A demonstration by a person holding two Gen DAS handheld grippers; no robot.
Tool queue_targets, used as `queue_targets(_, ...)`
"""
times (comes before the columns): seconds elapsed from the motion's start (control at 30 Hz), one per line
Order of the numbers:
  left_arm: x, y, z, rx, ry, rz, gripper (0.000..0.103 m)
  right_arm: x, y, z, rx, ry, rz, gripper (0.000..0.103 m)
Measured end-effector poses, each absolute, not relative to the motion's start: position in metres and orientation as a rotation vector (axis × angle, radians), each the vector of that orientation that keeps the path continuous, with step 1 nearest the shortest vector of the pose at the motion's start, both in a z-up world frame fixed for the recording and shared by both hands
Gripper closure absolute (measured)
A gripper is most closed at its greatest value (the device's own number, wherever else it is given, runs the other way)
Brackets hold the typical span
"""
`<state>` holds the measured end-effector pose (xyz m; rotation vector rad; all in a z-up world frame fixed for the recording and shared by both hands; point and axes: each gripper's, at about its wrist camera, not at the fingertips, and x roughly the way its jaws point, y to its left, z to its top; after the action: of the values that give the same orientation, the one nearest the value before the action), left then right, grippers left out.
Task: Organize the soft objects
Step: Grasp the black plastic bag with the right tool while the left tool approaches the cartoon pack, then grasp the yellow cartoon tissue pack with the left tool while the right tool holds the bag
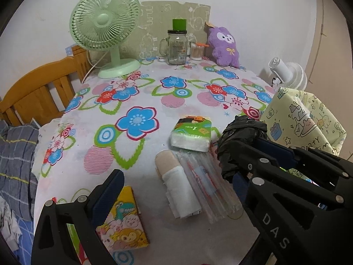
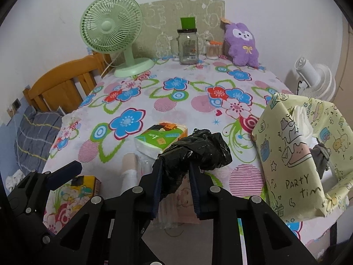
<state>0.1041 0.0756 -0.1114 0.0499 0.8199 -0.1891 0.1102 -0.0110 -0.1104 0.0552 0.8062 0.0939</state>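
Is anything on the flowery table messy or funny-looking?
Mostly the crumpled black plastic bag: it isn't lying on the table, it's pinched in the right gripper. The pale-yellow cartoon-print bag sags open at the right edge, with white tissue poking out. Nothing looks spilled or broken.

A glass jar (image 1: 176, 46) with a green cap stands at the far edge of the floral tablecloth (image 1: 141, 101), against a cardboard sheet (image 1: 154, 22). Left of the jar: a green desk fan (image 1: 105, 25). Just right of the jar: a cotton swab container (image 1: 197, 52). Further left of the jar, beyond the table edge: a wooden headboard (image 1: 42, 86) and a plaid pillow (image 1: 15, 154). Far right of the jar, off the table: a white fan (image 2: 314, 78). Near side from the jar: a bundle of clear-wrapped straws (image 1: 205, 181).
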Motion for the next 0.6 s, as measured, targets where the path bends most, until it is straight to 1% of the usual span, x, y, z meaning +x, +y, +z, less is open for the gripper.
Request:
queue_targets(0.5,0.076,0.102,-0.116,0.021,0.806,-0.072,0.004,0.083,0.009,-0.111,0.038,0.788,0.139,0.077)
queue_targets(0.6,0.073,0.108,-0.119,0.016,0.807,-0.070,0.008,0.082,0.013,-0.114,0.034,0.793,0.144,0.077)
